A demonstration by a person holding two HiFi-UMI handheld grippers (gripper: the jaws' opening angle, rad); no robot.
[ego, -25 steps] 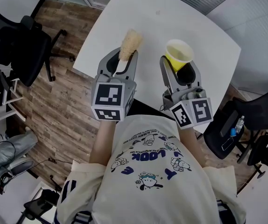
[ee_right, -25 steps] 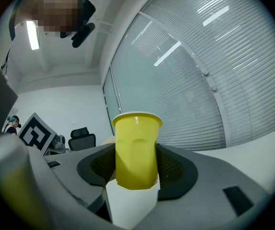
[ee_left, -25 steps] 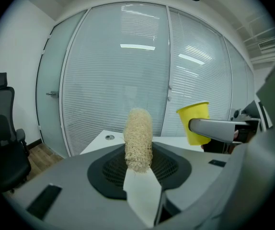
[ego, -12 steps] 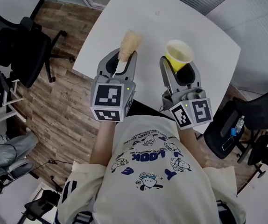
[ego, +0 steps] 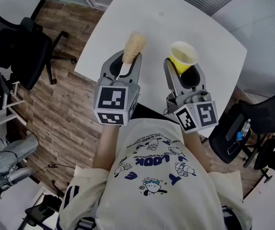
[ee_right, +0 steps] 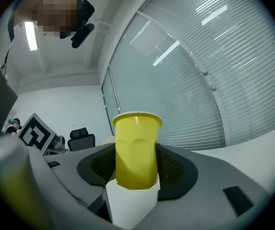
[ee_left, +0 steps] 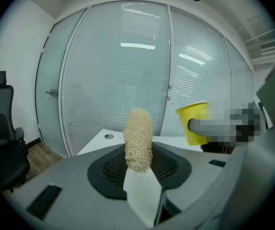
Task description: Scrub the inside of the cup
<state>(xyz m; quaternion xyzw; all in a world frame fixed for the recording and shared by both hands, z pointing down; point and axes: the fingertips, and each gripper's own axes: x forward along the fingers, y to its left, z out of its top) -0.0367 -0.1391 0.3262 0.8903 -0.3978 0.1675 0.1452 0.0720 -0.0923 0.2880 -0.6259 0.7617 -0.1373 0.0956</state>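
- Clamped in the right gripper: the yellow cup, pinched across its lower wall, with a dent showing where the pads press.
- Sticks out past the jaws with the rim at the far end, mouth opening forward and a little upward.
- Hangs over the white table; impossible to tell from these views whether it touches the top.
- Closed in the left gripper on a white handle: the loofah brush, with its fibrous head standing clear beyond the jaws.
- Lies to the left of the cup, near it but apart, and reaches about as far forward as the cup's rim.
- Runs with its long axis roughly parallel to the cup's axis, so points past the mouth of the cup, not into it.
- Probably hinges on that parallel lie: needs either the brush head swung round in front of the rim and then driven back along the cup's axis, or the cup's mouth tipped leftward to meet the head.
- Looks like left-hand work for the stroke and right-hand work for steadying the cup.
- Shows a bare, pale interior in the head view, with nothing in the cup; scrubbing not yet begun.
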